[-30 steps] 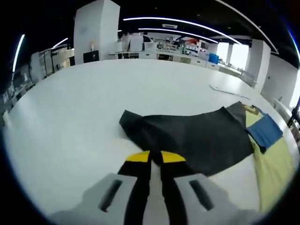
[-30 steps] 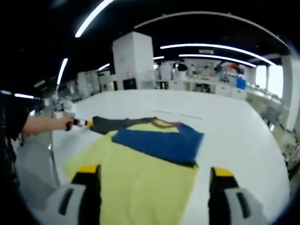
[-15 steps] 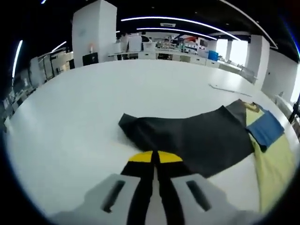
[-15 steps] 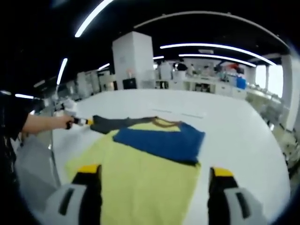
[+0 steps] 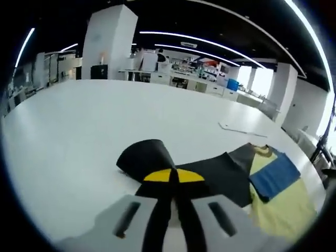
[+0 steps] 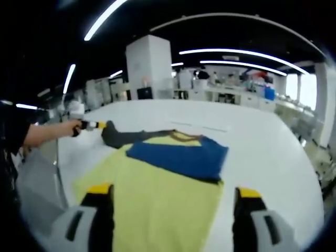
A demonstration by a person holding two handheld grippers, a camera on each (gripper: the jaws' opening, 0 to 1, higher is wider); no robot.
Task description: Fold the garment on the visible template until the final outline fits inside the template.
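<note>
The shirt (image 6: 157, 178) lies on the white table (image 6: 262, 142). The left gripper (image 5: 174, 176) pinches the dark sleeve (image 5: 157, 160); it may slip. The right gripper (image 6: 173, 197) hangs with jaws apart.

The garment (image 6: 163, 184) is a short-sleeved shirt lying flat on the white table (image 6: 262, 142) — pale yellow across the body, with one blue sleeve (image 6: 178, 160) folded inward over the chest and one dark grey sleeve (image 6: 123, 137). The brownish neckline (image 6: 181, 137) sits at the far end in the right gripper view, the hem nearest that camera. The grey sleeve stretches out sideways, and its tip is lifted off the table and bunched — in the left gripper view it (image 5: 157, 160) curls up into a rounded fold, with the blue sleeve (image 5: 275, 178) and yellow body (image 5: 283, 210) beyond it.
</note>
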